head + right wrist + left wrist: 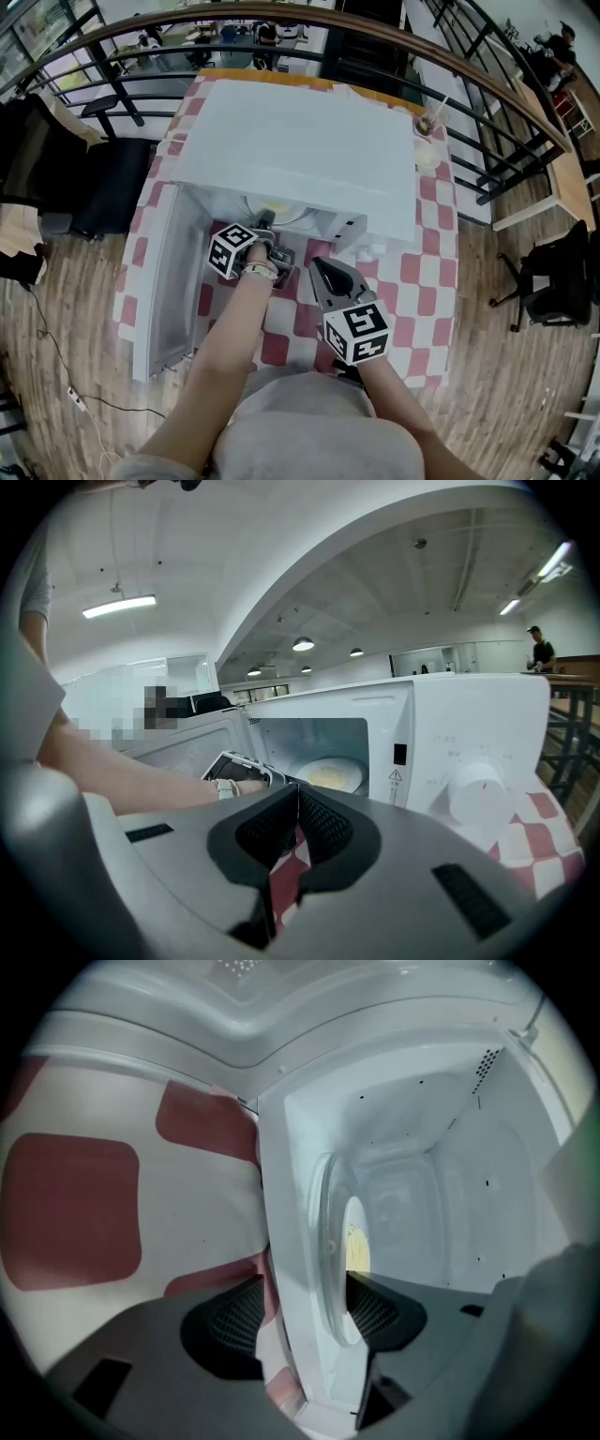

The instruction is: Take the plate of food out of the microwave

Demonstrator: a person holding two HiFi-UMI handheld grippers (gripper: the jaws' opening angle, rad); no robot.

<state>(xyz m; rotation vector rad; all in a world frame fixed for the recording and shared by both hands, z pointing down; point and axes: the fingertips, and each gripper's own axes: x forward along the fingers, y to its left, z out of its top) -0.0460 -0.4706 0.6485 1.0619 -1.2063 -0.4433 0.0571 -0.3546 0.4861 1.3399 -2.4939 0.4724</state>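
Nearest the head camera, the person's left forearm [230, 347] stretches forward to the open microwave [300, 141]. The left gripper [266, 225] sits at the cavity mouth, rolled onto its side and dipping slightly. Its jaws stand apart. Between them are the near rim of the plate [335, 1251] and the oven's front sill, and neither pad visibly presses on anything. The plate lies on the cavity floor with the yellow food [356, 1246] on it, not yet lifted.

The likeliest fault, as I judge it, is that the jaws close on the sill along with the rim, so the pull jams. A grip on one edge alone could also let the smooth plate tip, sliding the food off or knocking the sill on the way out.

To the right, the right gripper [319, 269] hangs back over the checked tablecloth [422, 272], near the body. Its jaws are together and empty.
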